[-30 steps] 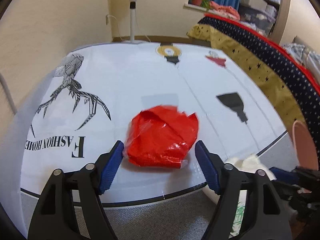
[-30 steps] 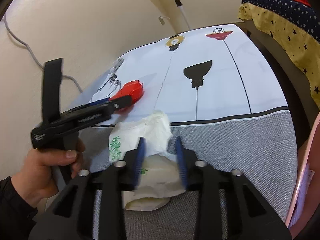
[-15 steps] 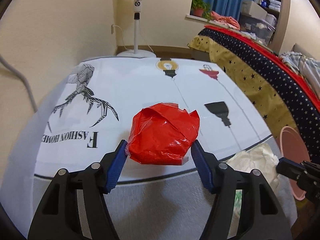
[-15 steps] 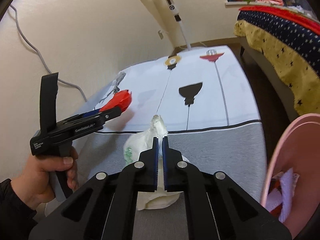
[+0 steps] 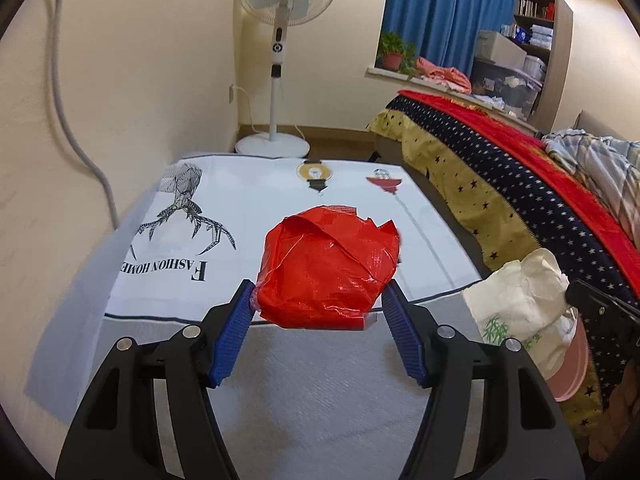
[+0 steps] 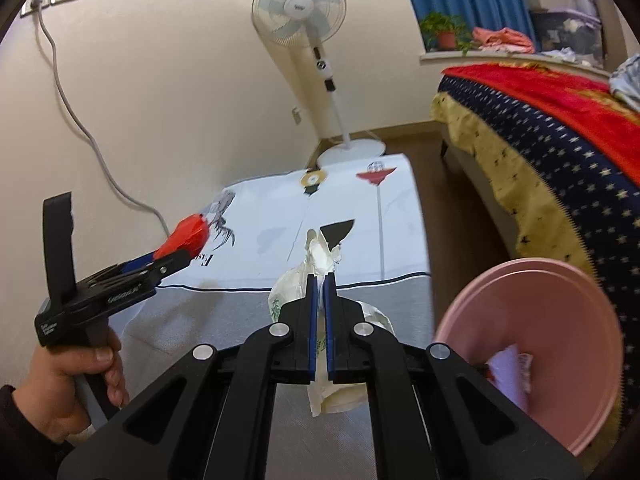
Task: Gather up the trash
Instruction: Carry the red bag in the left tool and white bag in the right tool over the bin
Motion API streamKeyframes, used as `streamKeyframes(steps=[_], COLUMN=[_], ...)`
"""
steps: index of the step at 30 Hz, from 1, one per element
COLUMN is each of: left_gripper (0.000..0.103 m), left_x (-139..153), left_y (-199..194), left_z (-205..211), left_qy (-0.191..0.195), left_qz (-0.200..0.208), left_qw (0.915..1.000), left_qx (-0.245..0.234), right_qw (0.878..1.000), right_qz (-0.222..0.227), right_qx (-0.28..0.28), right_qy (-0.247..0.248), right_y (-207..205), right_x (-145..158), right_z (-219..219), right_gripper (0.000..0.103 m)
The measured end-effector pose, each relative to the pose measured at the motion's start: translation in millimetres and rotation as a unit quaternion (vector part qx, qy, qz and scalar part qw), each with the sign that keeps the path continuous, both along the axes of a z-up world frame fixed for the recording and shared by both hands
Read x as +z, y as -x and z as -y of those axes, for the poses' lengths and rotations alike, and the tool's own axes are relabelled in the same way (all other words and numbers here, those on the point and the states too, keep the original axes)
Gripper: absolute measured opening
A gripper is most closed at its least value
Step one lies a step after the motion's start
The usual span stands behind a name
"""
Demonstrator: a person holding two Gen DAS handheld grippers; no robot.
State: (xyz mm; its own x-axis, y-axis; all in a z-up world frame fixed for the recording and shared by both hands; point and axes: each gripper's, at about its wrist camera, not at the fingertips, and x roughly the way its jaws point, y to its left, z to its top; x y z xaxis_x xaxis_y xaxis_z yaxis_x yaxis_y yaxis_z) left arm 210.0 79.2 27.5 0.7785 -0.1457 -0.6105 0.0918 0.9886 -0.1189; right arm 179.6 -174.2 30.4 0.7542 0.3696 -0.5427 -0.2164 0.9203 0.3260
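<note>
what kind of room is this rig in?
Most likely a bedroom in a home: a bed with a star-print cover along one side, a standing fan by the wall, and a potted plant on the windowsill under blue curtains.

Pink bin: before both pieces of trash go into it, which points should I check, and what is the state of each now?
1. Left gripper clamps the red wrapper: ok.
2. Right gripper shut on the white bag: ok.
3. Both pieces lifted off the table: ok.
4. Pink bin mouth open: ok.
5. Space left inside the bin: ok, only some paper visible.
6. Either piece over the bin: not ok.
</note>
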Motion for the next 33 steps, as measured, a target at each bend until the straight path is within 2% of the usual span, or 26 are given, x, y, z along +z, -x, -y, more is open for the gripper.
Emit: streamKeyframes(steps=[10, 17, 33], left_gripper=[0.063, 0.063, 0.063], left_x=[18, 18, 11], left_y=[49, 76, 90], left_z=[39, 68, 128], left_qy=[0.006, 0.017, 0.018], left_qz=[0.027, 0.034, 0.032], left_qw=[0.9996, 0.9992, 0.9982], left_qx=[-0.001, -0.012, -0.048], right_qw=[0.998, 0.992, 0.978], right_qz=[0.025, 0.054, 0.050], right_qx=[-0.060, -0.110, -0.199], right_qy=[0.012, 0.024, 0.034], right_y=[41, 67, 83], right_x=[29, 42, 35], right_z=[46, 81, 146], right_gripper=[0.003, 0.003, 0.003])
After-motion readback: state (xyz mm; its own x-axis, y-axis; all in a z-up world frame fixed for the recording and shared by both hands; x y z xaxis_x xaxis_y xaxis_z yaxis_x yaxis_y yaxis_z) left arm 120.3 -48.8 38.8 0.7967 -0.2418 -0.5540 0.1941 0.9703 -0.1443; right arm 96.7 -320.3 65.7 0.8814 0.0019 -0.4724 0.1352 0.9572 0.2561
